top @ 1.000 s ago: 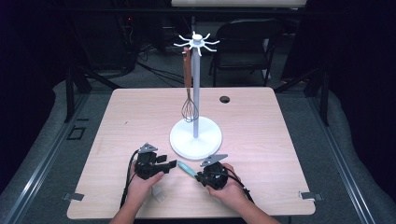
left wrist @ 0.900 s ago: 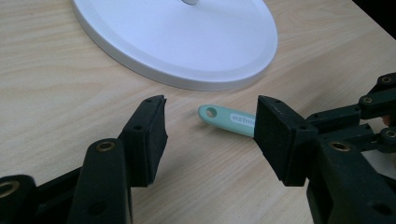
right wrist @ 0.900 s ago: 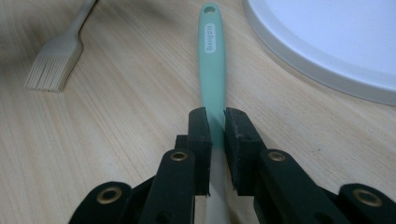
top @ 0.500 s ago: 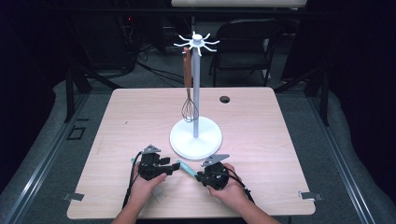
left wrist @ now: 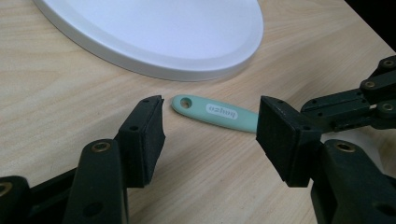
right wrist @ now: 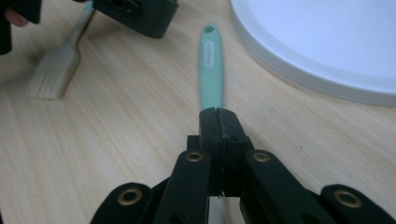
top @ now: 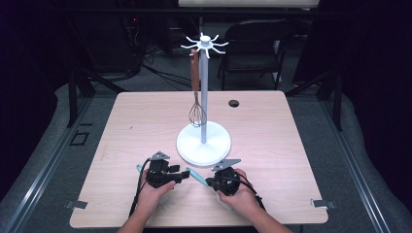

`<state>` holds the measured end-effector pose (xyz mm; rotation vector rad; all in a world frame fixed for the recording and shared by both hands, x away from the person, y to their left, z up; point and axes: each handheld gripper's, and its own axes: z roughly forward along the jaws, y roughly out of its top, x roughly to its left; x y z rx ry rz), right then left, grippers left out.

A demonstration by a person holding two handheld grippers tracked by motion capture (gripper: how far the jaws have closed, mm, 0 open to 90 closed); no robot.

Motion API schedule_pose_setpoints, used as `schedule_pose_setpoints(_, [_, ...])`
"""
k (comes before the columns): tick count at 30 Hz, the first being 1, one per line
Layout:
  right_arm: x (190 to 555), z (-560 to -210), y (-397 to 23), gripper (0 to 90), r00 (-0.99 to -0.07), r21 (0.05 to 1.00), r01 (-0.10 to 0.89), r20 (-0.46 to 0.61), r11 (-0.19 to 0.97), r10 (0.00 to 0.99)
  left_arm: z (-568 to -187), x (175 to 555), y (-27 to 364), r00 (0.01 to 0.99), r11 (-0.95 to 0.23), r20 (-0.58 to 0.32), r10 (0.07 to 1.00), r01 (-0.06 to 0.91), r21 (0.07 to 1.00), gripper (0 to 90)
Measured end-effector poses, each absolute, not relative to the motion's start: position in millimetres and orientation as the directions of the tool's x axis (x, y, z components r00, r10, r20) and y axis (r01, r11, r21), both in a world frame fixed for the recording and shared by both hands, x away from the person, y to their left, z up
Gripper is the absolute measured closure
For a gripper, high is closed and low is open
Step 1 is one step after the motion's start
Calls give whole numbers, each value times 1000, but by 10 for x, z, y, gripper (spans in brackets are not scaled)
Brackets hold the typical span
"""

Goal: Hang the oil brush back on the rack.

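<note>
A teal utensil handle (right wrist: 210, 56) with a hang hole lies just above the table in front of the white stand base (top: 204, 143). My right gripper (right wrist: 218, 122) is shut on its near end, and its jaws have just been closing on it. The handle's far end (left wrist: 210, 109) points between the pads of my left gripper (left wrist: 215, 128), which stands open after its jaws have just been opening; nothing touches them. In the high view the left gripper (top: 183, 174) and right gripper (top: 210, 182) face each other across the handle (top: 197, 175).
A whisk (top: 196, 114) with a brown handle hangs from the stand's top hooks (top: 205, 44). A pastry brush (right wrist: 53, 74) with pale bristles lies on the table (top: 272, 145) by the left hand. A small black grommet (top: 233, 103) sits at the far edge.
</note>
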<state>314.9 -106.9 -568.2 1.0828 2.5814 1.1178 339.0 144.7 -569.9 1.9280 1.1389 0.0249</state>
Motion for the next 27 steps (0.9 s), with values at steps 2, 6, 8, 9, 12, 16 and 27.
schedule_pose_setpoints(2, [3153,-5701,-1059,852,-738,671,563,145,482,659,-5698,3390,1448,581,-201,-383,718,700,685,415])
schedule_pose_setpoints(6, [3162,-5730,-1025,767,-743,672,553,129,493,657,-5704,3393,1450,581,-203,-382,719,701,684,415])
schedule_pose_setpoints(8, [3164,-5745,-1004,749,-747,677,539,109,501,656,-5710,3396,1452,580,-203,-386,717,703,681,415])
schedule_pose_setpoints(9, [3164,-5756,-984,736,-750,679,529,92,509,656,-5709,3397,1454,582,-206,-386,716,704,679,415])
schedule_pose_setpoints(12, [3157,-5775,-940,696,-758,688,503,60,524,649,-5712,3395,1457,580,-199,-392,714,705,681,413])
schedule_pose_setpoints(16, [3154,-5784,-895,724,-765,693,477,25,540,643,-5717,3398,1469,579,-195,-400,710,708,679,412])
schedule_pose_setpoints(27, [3167,-5787,-927,792,-769,710,481,59,515,636,-5711,3397,1475,582,-171,-435,687,711,682,391])
